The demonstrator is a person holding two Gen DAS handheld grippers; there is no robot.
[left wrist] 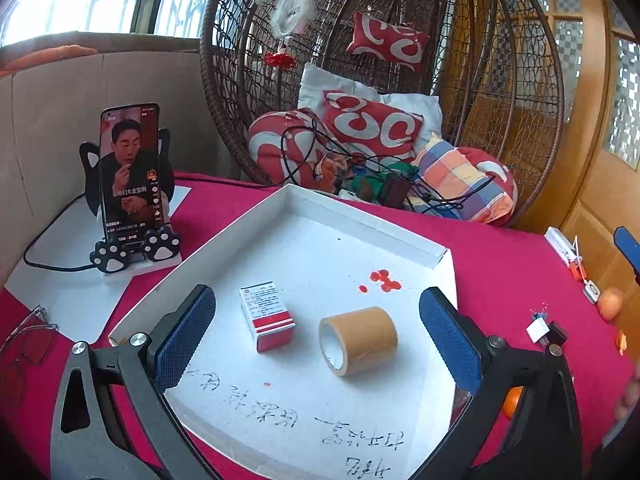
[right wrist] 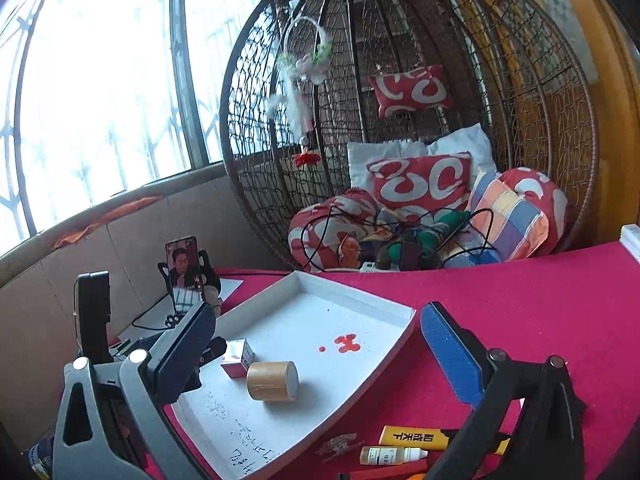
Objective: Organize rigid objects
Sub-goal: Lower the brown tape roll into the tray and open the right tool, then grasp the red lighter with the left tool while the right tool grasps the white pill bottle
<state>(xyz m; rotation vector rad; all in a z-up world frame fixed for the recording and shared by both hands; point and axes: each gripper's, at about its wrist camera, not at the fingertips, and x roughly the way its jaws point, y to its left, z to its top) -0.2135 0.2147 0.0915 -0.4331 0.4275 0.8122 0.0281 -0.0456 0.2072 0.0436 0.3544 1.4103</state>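
A white tray (left wrist: 360, 216) lies on the red tablecloth; it also shows in the right wrist view (right wrist: 404, 336). In it are a red-and-white small box (left wrist: 267, 318), also seen from the right (right wrist: 239, 356), and a roll of brown tape (left wrist: 358, 340), also seen from the right (right wrist: 273, 381). My left gripper (left wrist: 318, 334) is open and empty, hovering above the tray with box and tape between its fingers. My right gripper (right wrist: 318, 356) is open and empty, above the tray's right side. A yellow lighter-like item (right wrist: 416, 438) and a small dropper bottle (right wrist: 390, 455) lie on the cloth beneath it.
A phone on a cat stand (left wrist: 130, 178) stands at the table's left. Glasses (left wrist: 24, 344) lie at far left. Small items and an orange fruit (left wrist: 610, 302) lie at right. A wicker hanging chair (right wrist: 420, 128) with cushions stands behind the table.
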